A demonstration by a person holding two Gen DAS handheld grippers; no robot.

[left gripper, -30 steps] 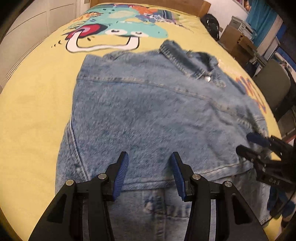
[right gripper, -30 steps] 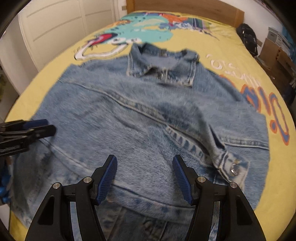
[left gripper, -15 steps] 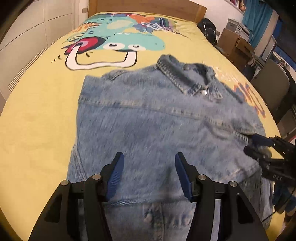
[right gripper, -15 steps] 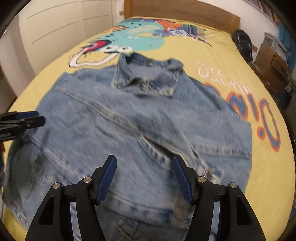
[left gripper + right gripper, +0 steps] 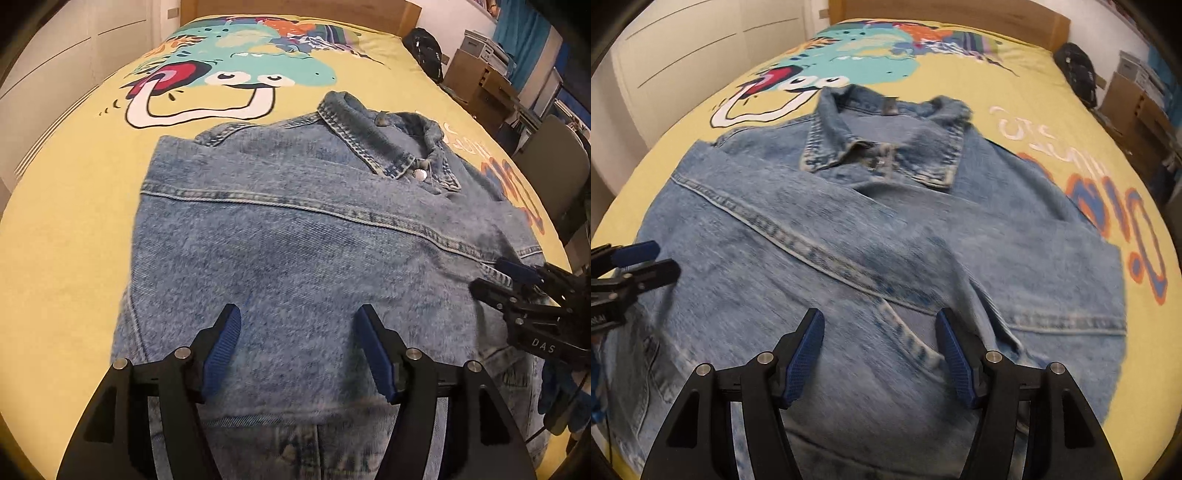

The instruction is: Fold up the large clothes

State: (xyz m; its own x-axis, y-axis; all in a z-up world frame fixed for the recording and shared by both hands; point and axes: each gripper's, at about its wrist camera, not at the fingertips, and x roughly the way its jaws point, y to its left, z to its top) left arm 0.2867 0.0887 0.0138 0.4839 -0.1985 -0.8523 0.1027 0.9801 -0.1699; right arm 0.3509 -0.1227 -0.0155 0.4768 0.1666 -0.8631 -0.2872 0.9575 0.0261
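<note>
A light blue denim jacket [image 5: 295, 240] lies on the bed with its collar [image 5: 384, 140] at the far end and its sleeves folded across the body; it fills the right wrist view [image 5: 868, 258] too. My left gripper [image 5: 299, 321] is open and empty, hovering over the jacket's near left part. My right gripper [image 5: 879, 325] is open and empty, over the folded sleeve on the near right part. Each gripper shows in the other's view: the right one at the right edge [image 5: 495, 277], the left one at the left edge [image 5: 661, 260].
The bed has a yellow cover [image 5: 74, 229] with a cartoon print [image 5: 236, 74] and a wooden headboard [image 5: 953, 11]. White wardrobe doors [image 5: 683, 55] stand at the left. A black bag [image 5: 426, 51], cardboard boxes [image 5: 480, 77] and a chair [image 5: 554, 177] stand at the right.
Both grippers have moved forward over the jacket, from its near hem toward the collar. They stay open and empty. The jacket has not moved.
</note>
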